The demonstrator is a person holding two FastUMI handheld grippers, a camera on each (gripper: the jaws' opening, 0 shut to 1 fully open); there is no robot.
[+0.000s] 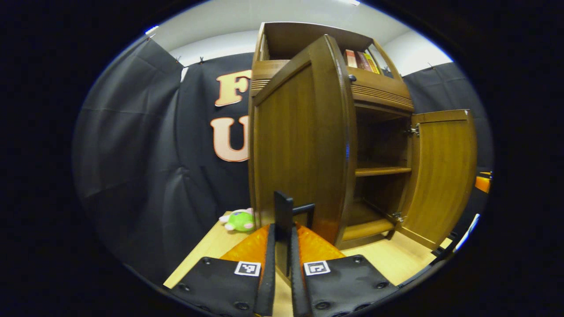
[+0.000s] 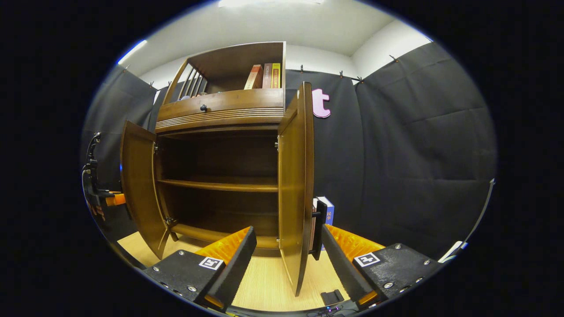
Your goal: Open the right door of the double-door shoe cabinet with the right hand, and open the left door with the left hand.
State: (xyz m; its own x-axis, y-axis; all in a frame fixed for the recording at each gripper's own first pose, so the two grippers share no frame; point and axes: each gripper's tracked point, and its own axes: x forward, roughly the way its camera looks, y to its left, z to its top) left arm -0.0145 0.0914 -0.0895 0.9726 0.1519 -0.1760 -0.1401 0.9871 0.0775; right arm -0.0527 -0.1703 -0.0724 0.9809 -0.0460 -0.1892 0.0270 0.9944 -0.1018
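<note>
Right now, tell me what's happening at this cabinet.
A person is opening the double-door shoe cabinet with a handheld gripper in each hand. Both doors already stand swung out. In the left gripper view, the left gripper has its jaws nearly closed around the dark handle of the left door. In the right gripper view, the right gripper has its jaws wide apart, straddling the edge of the right door without gripping. The shelves inside look bare.

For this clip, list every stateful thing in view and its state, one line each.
left door: swung open
right door: swung open
drawer: shut
cabinet shelves: bare
left gripper: shut on the left door's handle
right gripper: open, fingers either side of the right door's edge
</note>
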